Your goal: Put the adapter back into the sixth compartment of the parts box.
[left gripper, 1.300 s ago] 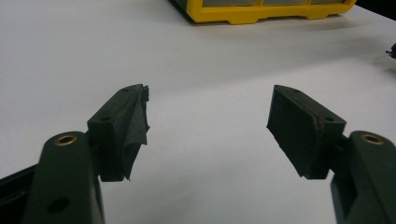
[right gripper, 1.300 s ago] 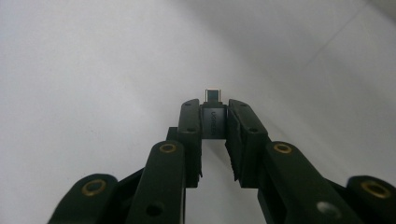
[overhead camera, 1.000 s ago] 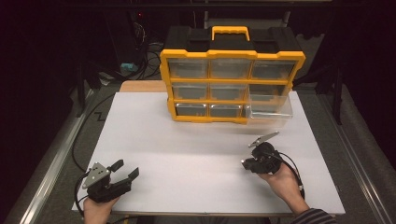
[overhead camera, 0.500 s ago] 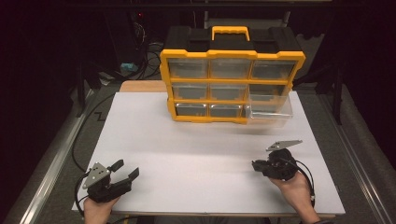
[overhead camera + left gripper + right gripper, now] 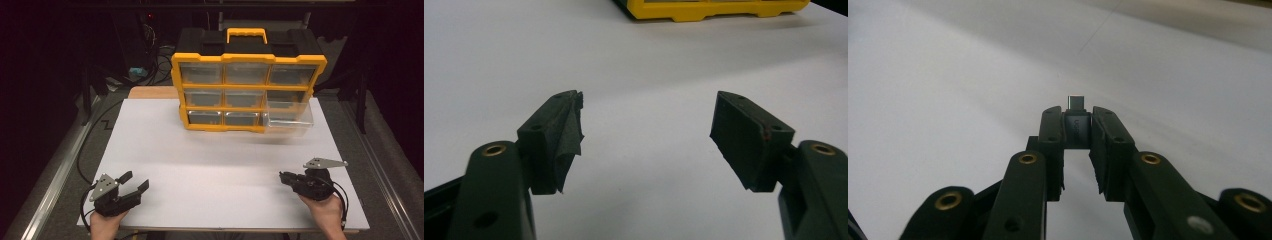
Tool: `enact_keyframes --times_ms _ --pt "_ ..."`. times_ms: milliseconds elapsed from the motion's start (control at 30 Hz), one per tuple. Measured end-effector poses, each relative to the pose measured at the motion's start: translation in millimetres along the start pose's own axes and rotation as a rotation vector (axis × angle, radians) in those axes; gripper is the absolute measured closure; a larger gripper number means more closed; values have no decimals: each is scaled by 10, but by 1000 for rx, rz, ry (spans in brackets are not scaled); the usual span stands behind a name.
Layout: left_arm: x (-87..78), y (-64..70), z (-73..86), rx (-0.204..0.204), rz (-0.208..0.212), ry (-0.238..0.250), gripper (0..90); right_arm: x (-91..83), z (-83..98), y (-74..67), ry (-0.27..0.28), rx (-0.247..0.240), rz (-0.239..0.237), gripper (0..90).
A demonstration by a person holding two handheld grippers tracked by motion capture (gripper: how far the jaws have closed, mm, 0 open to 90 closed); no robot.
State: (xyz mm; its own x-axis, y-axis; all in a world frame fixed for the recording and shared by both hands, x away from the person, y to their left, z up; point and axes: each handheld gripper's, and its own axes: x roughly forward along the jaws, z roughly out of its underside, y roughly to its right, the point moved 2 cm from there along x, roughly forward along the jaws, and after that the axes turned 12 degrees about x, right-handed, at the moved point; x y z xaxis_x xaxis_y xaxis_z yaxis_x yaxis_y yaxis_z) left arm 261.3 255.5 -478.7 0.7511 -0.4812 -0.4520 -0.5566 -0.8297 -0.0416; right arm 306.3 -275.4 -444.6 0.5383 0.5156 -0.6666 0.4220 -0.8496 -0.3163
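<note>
My right gripper [image 5: 1077, 117] is shut on a small grey adapter [image 5: 1077, 127] whose metal plug sticks out past the fingertips. From above, that gripper [image 5: 286, 177] lies low near the front right of the white board [image 5: 225, 160] and points left. The adapter is too small to make out there. My left gripper [image 5: 134, 182] rests at the front left with its jaws wide apart. In its own view, the left gripper [image 5: 649, 112] has only bare board between the pads.
A yellow and black drawer organizer [image 5: 247, 85] stands at the back of the board. Its lower right clear drawer [image 5: 290, 117] is pulled out. Metal rails run along both sides of the table, and cables lie at the back left.
My right gripper has moved to the right and a little toward the front edge, away from the pulled-out drawer, still shut on the adapter. The left gripper has stayed put.
</note>
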Motion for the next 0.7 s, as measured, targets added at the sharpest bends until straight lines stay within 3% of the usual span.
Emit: enact_keyframes --times_ms 367,700 --pt "-3 -1 0 -5 -1 4 292 -181 -58 -1 81 16 -26 769" --pt "-4 -3 1 -6 1 3 292 -317 -209 -47 129 -1 -42 769"
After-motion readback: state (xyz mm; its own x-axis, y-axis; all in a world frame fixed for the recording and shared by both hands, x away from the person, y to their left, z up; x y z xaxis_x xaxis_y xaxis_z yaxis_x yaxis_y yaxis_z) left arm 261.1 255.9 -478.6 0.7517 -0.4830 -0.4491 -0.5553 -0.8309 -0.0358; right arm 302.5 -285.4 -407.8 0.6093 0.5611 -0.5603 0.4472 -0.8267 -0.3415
